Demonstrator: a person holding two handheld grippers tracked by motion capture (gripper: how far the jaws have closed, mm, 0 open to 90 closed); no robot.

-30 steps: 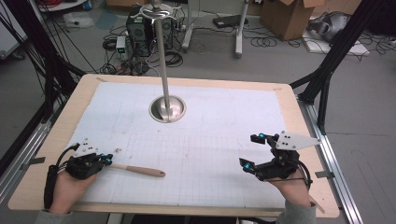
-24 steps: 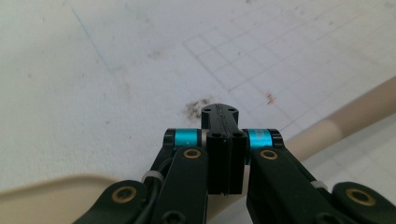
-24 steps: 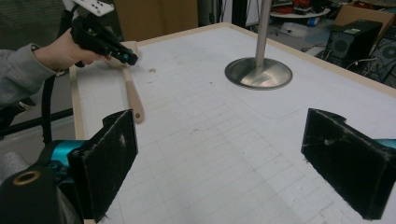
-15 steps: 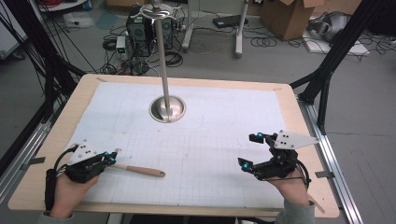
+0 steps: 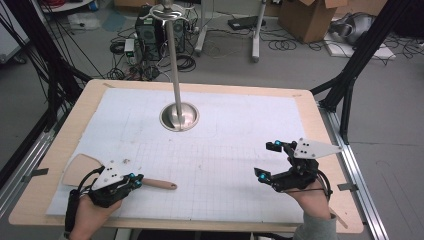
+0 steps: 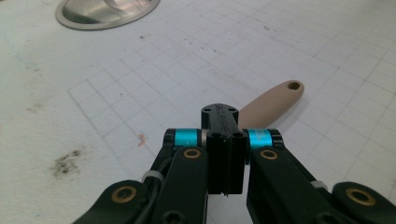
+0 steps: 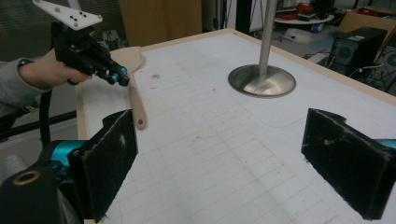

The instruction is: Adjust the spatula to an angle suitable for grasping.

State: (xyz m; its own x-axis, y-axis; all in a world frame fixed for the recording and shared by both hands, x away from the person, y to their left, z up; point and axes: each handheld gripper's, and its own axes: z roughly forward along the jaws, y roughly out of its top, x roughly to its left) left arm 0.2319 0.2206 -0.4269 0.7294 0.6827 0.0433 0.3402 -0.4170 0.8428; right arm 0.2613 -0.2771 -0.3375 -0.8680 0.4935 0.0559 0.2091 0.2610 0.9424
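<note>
A: We are looking over a pale wooden tabletop (image 5: 60, 150) covered with a white gridded sheet (image 5: 225, 150), in a workshop with cables, computer towers and cardboard boxes on the grey floor.

B: We count one wooden spatula (image 5: 150, 183), one steel stand, two tongs. The spatula is light tan, smooth wood; its slim rounded handle (image 6: 273, 100) ends in a small hanging hole, and its flat broad blade (image 5: 80, 167) lies over the sheet's near left edge.

A: It lies flat at the near left of the tabletop. Our left tongs (image 5: 135, 180) sit over the handle, jaws drawn fully together; in the left gripper view (image 6: 225, 140) we cannot tell whether they pinch the wood.

B: Our right tongs (image 5: 267, 160) hover at the near right, well apart from the spatula, jaws spread wide with nothing between their rough black pads (image 7: 112, 154).

A: The polished round steel base (image 5: 179, 116) carries one upright pole (image 5: 172, 60), beyond the middle of the sheet.
</note>
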